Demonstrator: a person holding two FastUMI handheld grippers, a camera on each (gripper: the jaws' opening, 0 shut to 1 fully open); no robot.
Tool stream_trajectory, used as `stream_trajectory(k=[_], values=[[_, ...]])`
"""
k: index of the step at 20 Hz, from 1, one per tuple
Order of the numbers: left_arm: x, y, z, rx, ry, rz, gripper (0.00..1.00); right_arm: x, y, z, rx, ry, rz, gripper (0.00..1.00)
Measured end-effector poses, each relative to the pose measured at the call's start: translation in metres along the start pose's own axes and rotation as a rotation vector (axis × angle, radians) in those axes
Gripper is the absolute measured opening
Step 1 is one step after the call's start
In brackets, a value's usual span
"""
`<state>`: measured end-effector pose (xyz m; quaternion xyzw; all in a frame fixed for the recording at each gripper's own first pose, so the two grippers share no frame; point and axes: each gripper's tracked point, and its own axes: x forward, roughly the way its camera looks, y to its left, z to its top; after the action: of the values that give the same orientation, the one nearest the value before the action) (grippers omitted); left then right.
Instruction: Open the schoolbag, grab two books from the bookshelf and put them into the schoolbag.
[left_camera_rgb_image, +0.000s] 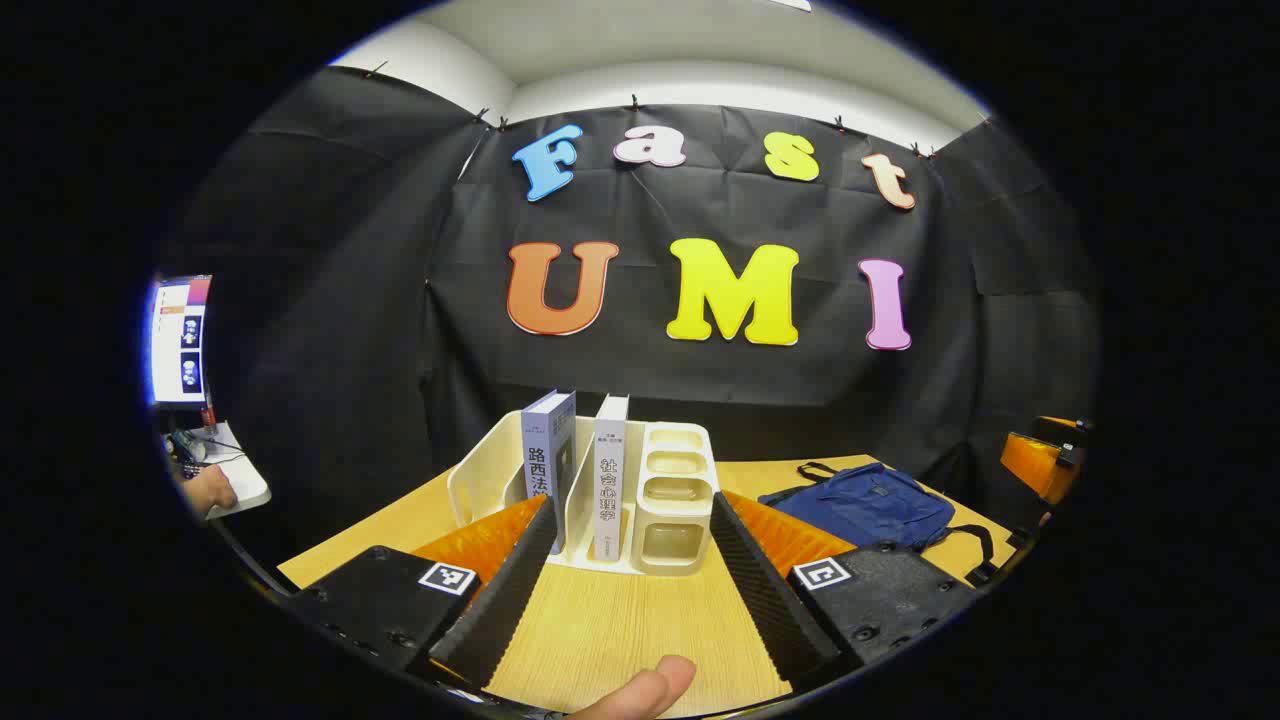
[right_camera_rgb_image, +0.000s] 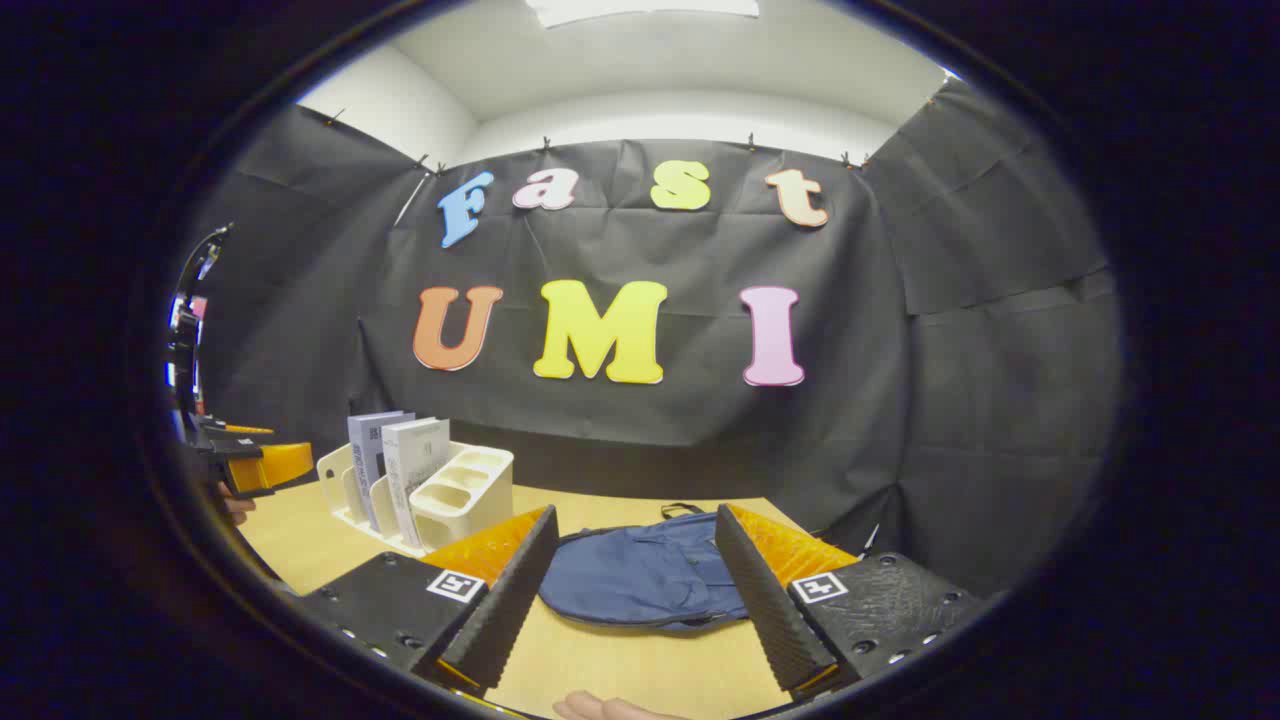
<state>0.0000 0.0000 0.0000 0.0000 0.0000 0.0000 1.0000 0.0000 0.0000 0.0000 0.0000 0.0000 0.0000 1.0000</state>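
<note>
A cream bookshelf (left_camera_rgb_image: 665, 485) stands on the wooden table (left_camera_rgb_image: 620, 630) straight ahead in the left gripper view, with two upright books: a bluish-grey book (left_camera_rgb_image: 548, 455) and a white book (left_camera_rgb_image: 609, 480). My left gripper (left_camera_rgb_image: 630, 590) is open, short of the shelf, nothing between its fingers. A navy schoolbag (left_camera_rgb_image: 865, 505) lies flat and closed to the right. In the right gripper view the schoolbag (right_camera_rgb_image: 640, 580) lies just beyond my open right gripper (right_camera_rgb_image: 635, 590). The bookshelf (right_camera_rgb_image: 440, 490) and both books (right_camera_rgb_image: 400, 460) stand at the left there, and the left gripper (right_camera_rgb_image: 250, 465) shows at the far left.
A monitor (left_camera_rgb_image: 180, 340) and a hand (left_camera_rgb_image: 210, 490) on a small white desk sit at the far left beyond the table edge. A thumb (left_camera_rgb_image: 640, 690) shows at the bottom. The right gripper (left_camera_rgb_image: 1040, 460) shows at the far right of the left gripper view.
</note>
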Motion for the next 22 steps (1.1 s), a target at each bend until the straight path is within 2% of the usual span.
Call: stream_trajectory(k=[6,8,14,18,22], values=[[-0.001,0.000,0.000,-0.010,0.005,-0.012,0.99,0.001,0.010,-0.004,0.040,0.007,0.028,0.95],[-0.001,0.000,0.001,-0.017,0.004,-0.018,0.99,0.000,0.009,-0.003,0.027,0.000,0.019,0.98],[-0.003,-0.001,-0.003,-0.016,0.031,-0.028,0.99,0.002,0.015,-0.012,-0.024,0.002,0.018,0.93],[-0.004,0.000,-0.003,-0.012,0.041,-0.021,0.99,0.014,0.025,-0.035,-0.131,0.042,0.021,0.95],[-0.004,0.001,-0.005,-0.016,0.052,-0.010,0.99,0.038,0.033,-0.088,-0.287,0.158,0.018,0.98]])
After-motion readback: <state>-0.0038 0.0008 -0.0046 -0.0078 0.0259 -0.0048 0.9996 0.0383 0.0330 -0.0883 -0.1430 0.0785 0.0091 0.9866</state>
